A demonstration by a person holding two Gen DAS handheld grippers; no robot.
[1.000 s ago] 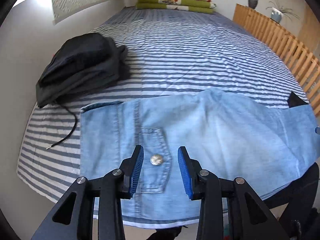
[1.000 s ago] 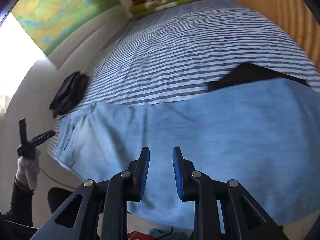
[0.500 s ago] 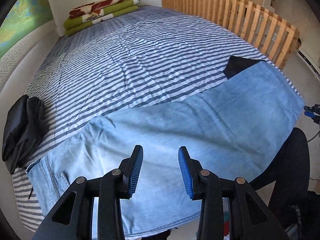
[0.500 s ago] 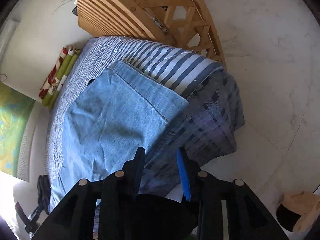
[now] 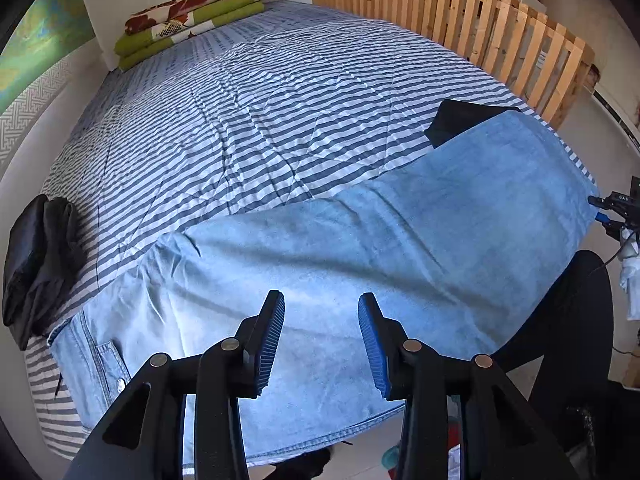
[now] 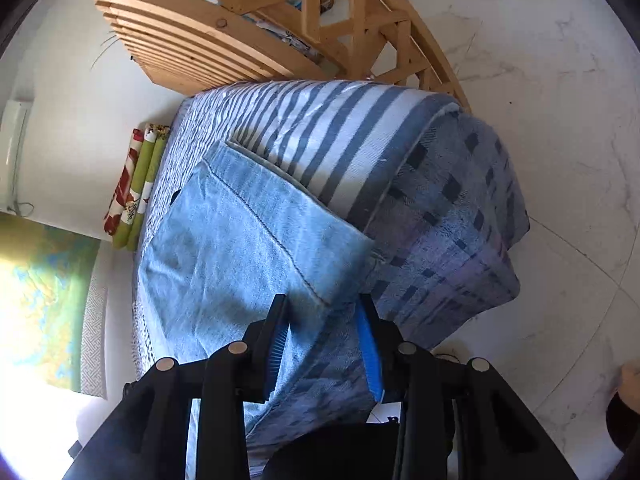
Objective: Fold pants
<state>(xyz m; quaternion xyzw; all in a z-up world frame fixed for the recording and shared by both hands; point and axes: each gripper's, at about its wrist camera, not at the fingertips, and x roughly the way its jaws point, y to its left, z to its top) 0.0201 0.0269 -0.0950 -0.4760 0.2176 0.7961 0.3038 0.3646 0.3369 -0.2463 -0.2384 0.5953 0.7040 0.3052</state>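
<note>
Both grippers part-open and empty: left gripper (image 5: 321, 340) above mid-jeans (image 5: 360, 264), right gripper (image 6: 323, 336) straddling near hem corner (image 6: 320, 292); best pinching both layers squarely.

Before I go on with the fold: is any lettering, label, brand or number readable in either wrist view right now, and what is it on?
"DAS": white letters on the black device at the right edge of the left wrist view; small, so the reading is uncertain.
White label on the wooden slatted frame: too small to read.
Metal button on the jeans: any stamp is too blurred to read.
Nothing else bears readable text in either view.
</note>
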